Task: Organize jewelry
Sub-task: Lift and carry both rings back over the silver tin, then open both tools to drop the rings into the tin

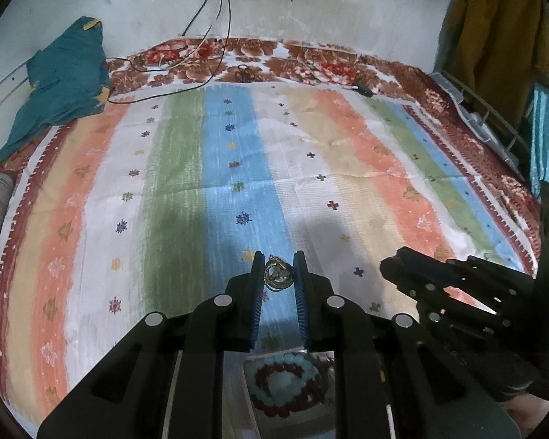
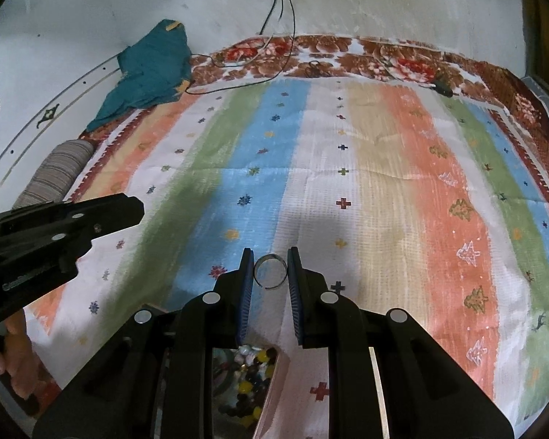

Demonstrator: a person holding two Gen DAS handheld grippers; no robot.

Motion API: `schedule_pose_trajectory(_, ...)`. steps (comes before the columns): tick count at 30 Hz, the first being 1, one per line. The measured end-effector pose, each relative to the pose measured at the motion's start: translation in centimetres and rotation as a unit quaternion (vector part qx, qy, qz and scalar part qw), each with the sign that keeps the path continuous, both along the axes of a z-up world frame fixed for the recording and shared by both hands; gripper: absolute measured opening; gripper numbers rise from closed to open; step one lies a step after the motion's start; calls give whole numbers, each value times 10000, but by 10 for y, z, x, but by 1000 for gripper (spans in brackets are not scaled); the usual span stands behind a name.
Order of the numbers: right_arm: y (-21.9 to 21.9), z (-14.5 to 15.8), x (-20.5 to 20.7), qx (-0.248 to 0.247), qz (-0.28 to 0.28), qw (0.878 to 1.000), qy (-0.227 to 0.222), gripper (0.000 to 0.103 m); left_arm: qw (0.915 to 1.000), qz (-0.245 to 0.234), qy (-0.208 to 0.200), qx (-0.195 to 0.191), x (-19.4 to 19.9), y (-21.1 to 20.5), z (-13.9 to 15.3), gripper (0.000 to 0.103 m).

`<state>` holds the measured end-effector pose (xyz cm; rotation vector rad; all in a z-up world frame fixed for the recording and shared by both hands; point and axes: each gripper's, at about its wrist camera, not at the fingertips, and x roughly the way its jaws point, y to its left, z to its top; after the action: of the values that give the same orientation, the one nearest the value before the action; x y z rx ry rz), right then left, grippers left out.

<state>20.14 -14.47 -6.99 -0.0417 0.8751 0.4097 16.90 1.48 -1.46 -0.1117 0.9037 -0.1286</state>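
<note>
My left gripper (image 1: 279, 272) is shut on a small gold ornament (image 1: 275, 274), a round, tangled piece pinched between the blue pads above the striped bedspread. My right gripper (image 2: 271, 270) is shut on a silver open ring (image 2: 265, 257), whose band spans the gap between its pads. Beneath the left gripper lies a tray with red and pale blue bead bracelets (image 1: 285, 387). Under the right gripper is a box of mixed coloured beads (image 2: 249, 376). The right gripper (image 1: 388, 265) also shows at the right of the left wrist view, and the left gripper (image 2: 135, 212) shows at the left of the right wrist view.
A striped bedspread (image 1: 238, 168) covers the bed. A teal cloth (image 1: 66, 80) lies at its far left corner, with black cables (image 1: 216, 55) hanging from the wall. A striped roll (image 2: 55, 172) sits at the left edge. A wire rack (image 1: 486, 117) and a mustard garment (image 1: 501, 25) stand to the right. A person's hand (image 2: 14, 351) grips the left tool.
</note>
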Motion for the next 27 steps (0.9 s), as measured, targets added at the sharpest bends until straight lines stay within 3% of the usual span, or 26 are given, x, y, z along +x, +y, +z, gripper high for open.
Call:
schedule_pose_trajectory(6,-2,4,-19,73,79,9999,-49,19,9998,17,-130,-142,-23,5,9,15)
schedule_pose_trajectory(21,7,12,-55,-124,324,9986,-387,19,9995,-138,-268,132,-64,0,10,15)
schedule_pose_trajectory(27,12,11,-63,-51,456,9985,-308,19,9995,-166,-265,73,-73,0,10,15)
